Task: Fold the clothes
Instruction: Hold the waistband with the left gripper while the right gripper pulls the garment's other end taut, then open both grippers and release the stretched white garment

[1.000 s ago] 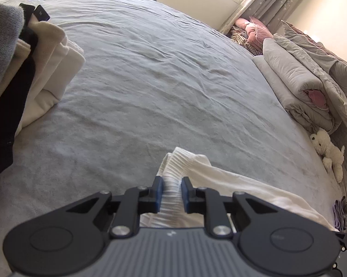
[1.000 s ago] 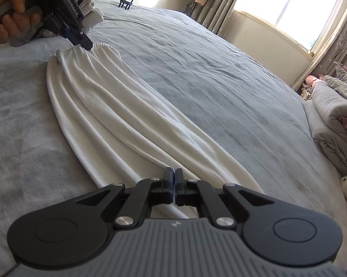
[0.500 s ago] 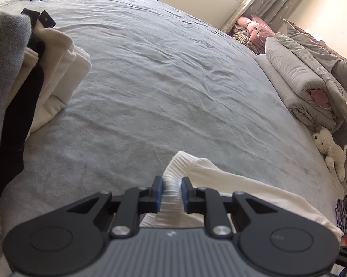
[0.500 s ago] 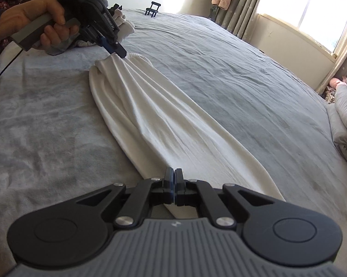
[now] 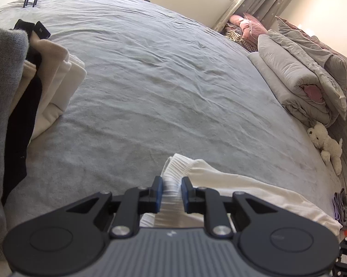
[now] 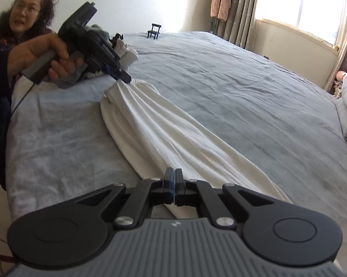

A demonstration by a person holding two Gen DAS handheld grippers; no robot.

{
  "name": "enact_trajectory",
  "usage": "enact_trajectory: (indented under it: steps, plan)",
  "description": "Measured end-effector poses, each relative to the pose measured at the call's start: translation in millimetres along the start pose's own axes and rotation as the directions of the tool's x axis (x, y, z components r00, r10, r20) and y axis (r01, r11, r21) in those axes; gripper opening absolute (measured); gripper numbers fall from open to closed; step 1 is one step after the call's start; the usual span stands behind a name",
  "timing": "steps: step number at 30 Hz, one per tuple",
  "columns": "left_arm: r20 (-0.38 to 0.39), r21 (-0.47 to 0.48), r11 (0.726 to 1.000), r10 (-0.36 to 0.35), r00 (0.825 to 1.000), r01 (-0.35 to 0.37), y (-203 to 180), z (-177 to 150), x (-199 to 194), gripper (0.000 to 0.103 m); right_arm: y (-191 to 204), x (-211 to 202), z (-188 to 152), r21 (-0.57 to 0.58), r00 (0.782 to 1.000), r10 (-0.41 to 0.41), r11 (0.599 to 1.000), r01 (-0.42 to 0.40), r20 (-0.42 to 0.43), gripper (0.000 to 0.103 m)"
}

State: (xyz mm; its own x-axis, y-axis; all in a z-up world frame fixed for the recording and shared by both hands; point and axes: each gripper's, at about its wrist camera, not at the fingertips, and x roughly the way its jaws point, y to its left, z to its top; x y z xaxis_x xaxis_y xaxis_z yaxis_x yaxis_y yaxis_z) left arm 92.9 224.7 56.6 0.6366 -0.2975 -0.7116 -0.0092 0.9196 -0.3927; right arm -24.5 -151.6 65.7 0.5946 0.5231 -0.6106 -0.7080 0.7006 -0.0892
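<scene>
Between the left gripper [image 5: 171, 190] fingers sits the white garment's [image 6: 173, 138] bunched end, clamped. The right gripper [image 6: 173, 188], fingers together, probably pinches the opposite end. Stretched taut; folding end to end comes next.

White garment [image 6: 164, 138]: long, soft knit w/ ribbed elastic end [image 5: 175, 170], stretched lengthwise across grey bed [image 6: 242, 92]. Pulled taut btwn both ends, gathered into long pleats, mid section lying on the bed, ends bunched narrow. Folded clothes stack [image 5: 46, 87] at bed edge: cream, black, grey.
</scene>
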Motion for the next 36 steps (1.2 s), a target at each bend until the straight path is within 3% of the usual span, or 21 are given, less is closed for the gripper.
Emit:
enact_trajectory:
  steps: [6, 9, 14, 23, 24, 27, 36]
  plan:
    - [-0.047, 0.025, 0.998, 0.05, 0.998, -0.049, -5, -3, 14, 0.021, -1, 35, -17, -0.044, 0.983, -0.126, 0.992, 0.121, -0.132, 0.0]
    - [-0.032, 0.017, 0.999, 0.046, 0.998, -0.046, -3, -4, 8, 0.026, 3, 33, -18, -0.073, 0.985, -0.128, 0.99, 0.12, -0.113, 0.013]
    - [-0.024, 0.007, 0.999, 0.039, 0.999, -0.038, 0, -10, 0, 0.029, 4, 38, -20, -0.073, 0.983, -0.138, 0.989, 0.129, -0.121, 0.017]
    - [0.013, 0.067, 0.993, 0.094, 0.995, -0.095, -10, -15, -4, 0.035, 4, 49, -23, -0.06, 0.973, -0.19, 0.981, 0.183, -0.132, 0.022]
    - [0.018, 0.075, 0.992, 0.101, 0.995, -0.102, -11, -15, -4, 0.036, 4, 49, -23, -0.056, 0.973, -0.193, 0.981, 0.188, -0.127, 0.025]
    - [0.033, 0.097, 0.988, 0.121, 0.992, -0.124, -15, -17, -5, 0.037, 5, 50, -22, -0.053, 0.972, -0.204, 0.979, 0.199, -0.114, 0.05]
    - [0.104, 0.152, 0.967, 0.191, 0.976, -0.206, -28, -21, -12, 0.042, 7, 55, -17, 0.013, 0.962, -0.271, 0.962, 0.271, -0.044, 0.052]
